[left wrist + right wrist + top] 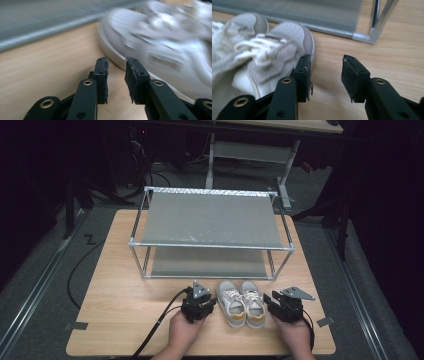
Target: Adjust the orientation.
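A pair of grey and white sneakers with orange heels stands toes-away near the table's front edge, the left shoe (231, 303) against the right shoe (253, 303). My left gripper (209, 299) sits just left of the pair, low over the table. In the left gripper view my left gripper (116, 67) is open with a narrow gap and bare wood between its pads; the blurred shoe (160, 37) lies just to its right. My right gripper (270, 299) is beside the right shoe. In the right gripper view my right gripper (325, 65) stands open, its left pad close to the shoe's (287, 40) side.
A two-tier metal shoe rack (210, 245) with grey fabric shelves stands behind the shoes on the wooden table (125, 295). Its lower shelf edge (312, 15) and a corner post (377, 30) are near. Cables trail off the front-left. Another table stands beyond.
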`<state>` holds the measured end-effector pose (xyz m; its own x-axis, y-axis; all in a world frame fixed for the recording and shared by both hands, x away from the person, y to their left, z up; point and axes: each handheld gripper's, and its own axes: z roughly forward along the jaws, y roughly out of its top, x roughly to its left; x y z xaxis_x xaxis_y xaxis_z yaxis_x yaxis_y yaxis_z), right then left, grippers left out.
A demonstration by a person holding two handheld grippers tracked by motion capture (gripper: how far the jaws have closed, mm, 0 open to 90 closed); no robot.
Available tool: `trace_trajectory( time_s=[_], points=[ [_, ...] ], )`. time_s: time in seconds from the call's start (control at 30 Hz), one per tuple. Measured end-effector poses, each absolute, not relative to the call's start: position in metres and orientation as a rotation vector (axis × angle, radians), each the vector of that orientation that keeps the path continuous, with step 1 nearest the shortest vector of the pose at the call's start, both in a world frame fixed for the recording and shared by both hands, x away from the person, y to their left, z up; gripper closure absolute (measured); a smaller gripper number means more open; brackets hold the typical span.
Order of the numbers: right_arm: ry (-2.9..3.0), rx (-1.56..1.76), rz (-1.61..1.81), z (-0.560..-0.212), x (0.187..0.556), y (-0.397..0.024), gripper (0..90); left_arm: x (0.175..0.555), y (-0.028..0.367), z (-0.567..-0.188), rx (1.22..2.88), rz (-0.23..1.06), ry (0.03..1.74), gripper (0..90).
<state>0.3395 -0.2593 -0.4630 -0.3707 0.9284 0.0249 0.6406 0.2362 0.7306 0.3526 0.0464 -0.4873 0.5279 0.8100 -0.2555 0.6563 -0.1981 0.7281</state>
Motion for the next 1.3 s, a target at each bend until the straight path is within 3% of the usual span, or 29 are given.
trace_trajectory(
  time_s=[0.13, 0.17, 0.2, 0.47, 0.7, 0.87, 0.9, 1.07, 1.3],
  points=[
    [2.137, 1.443, 0.937, -0.467, 0.338, -0.257, 66.8, 0.366, 0.039, -0.491, 1.938, 0.195, 1.191, 73.1],
    [2.146, 1.448, 0.957, -0.467, 0.334, -0.252, 70.8, 0.365, 0.033, -0.49, 1.944, 0.23, 1.181, 82.6],
    [2.158, 1.442, 0.96, -0.467, 0.333, -0.252, 72.4, 0.365, 0.033, -0.49, 1.944, 0.23, 1.181, 84.9],
    [2.223, 1.358, 0.938, -0.464, 0.312, -0.245, 69.1, 0.376, 0.026, -0.489, 1.987, 0.296, 1.143, 86.3],
    [2.152, 1.357, 1.005, -0.446, 0.294, -0.253, 50.2, 0.339, 0.052, -0.482, 2.029, 0.225, 1.087, 69.4],
    [2.147, 1.33, 1.083, -0.439, 0.264, -0.249, 36.4, 0.3, 0.065, -0.474, 1.992, 0.263, 0.996, 54.4],
    [2.143, 1.333, 1.096, -0.439, 0.254, -0.245, 32.6, 0.296, 0.065, -0.474, 1.965, 0.279, 0.978, 47.9],
    [2.169, 1.311, 1.081, -0.442, 0.242, -0.232, 27.8, 0.303, 0.061, -0.474, 1.88, 0.261, 0.987, 43.6],
    [2.275, 1.263, 0.955, -0.461, 0.246, -0.215, 29.5, 0.305, 0.061, -0.475, 1.882, 0.231, 0.979, 43.7]
  ],
)
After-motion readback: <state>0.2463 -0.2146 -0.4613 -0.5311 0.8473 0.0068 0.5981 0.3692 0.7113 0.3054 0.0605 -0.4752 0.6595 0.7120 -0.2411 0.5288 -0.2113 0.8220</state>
